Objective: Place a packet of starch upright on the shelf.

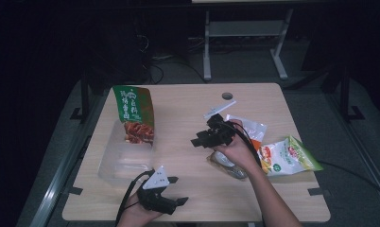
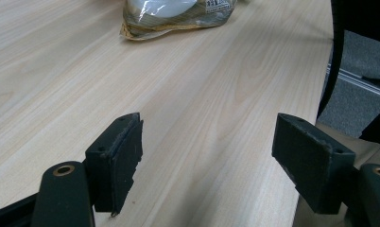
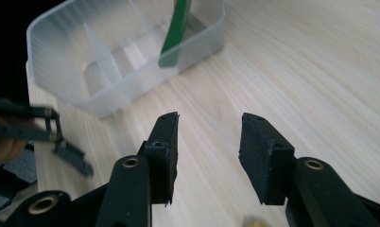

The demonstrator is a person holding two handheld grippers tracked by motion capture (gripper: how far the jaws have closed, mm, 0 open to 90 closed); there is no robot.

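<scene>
In the high view, the right tongs (image 1: 203, 138) hover with parted, empty jaws over the middle of the light wooden table (image 1: 188, 106), pointing toward the clear plastic box (image 1: 122, 158) at the left side. The tall green snack bag with red food picture (image 1: 135, 115) stands upright in this box, its long axis almost vertical, leaning toward the far edge. The left tongs (image 1: 177, 191) rest near the front edge. In the left gripper view, the left tongs (image 2: 207, 161) are wide open, nothing between them, and a crinkled clear packet (image 2: 178, 14) lies ahead. In the right gripper view, the right tongs (image 3: 208, 156) stand apart, empty, facing the box (image 3: 60, 90).
</scene>
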